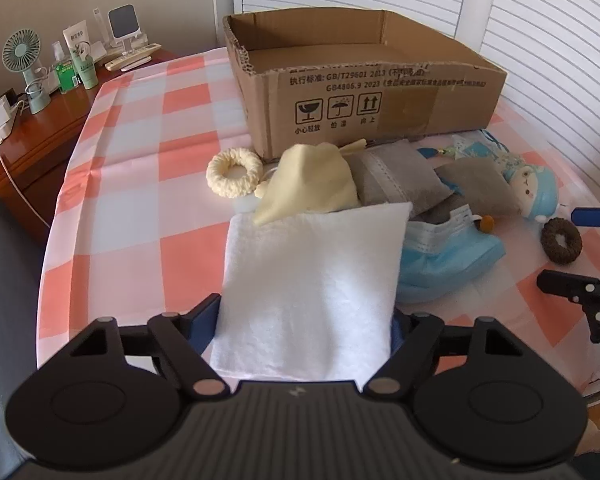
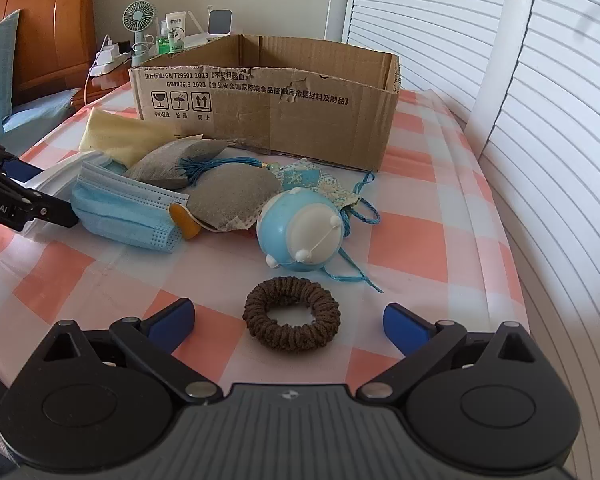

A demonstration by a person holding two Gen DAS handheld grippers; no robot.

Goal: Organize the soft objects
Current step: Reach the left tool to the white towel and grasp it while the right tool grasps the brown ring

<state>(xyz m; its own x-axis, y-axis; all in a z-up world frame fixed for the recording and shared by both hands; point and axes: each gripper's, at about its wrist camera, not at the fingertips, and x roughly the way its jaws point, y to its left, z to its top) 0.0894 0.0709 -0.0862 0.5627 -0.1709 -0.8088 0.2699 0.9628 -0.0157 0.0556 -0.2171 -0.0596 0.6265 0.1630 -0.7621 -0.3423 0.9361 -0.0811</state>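
Note:
An open cardboard box [image 1: 376, 108] stands at the back of the checked table; it also shows in the right wrist view [image 2: 300, 128]. My left gripper [image 1: 304, 324] is shut on a folded white towel [image 1: 312, 288] at its near edge. Beyond the towel lie a cream pouch [image 1: 308, 184], a cream scrunchie [image 1: 234, 174], grey pouches [image 1: 396, 176] and a blue face mask [image 1: 444, 256]. My right gripper [image 2: 290, 320] is open, with a brown scrunchie [image 2: 292, 312] between its fingers. A blue doll [image 2: 300, 232] lies just beyond.
A wooden nightstand [image 1: 48, 128] at the left holds a small fan [image 1: 24, 64], bottles and chargers. White louvred shutters [image 2: 500, 60] run along the back and right. The table drops off at its left and right edges. A blue tassel [image 2: 216, 166] lies on the grey pouches.

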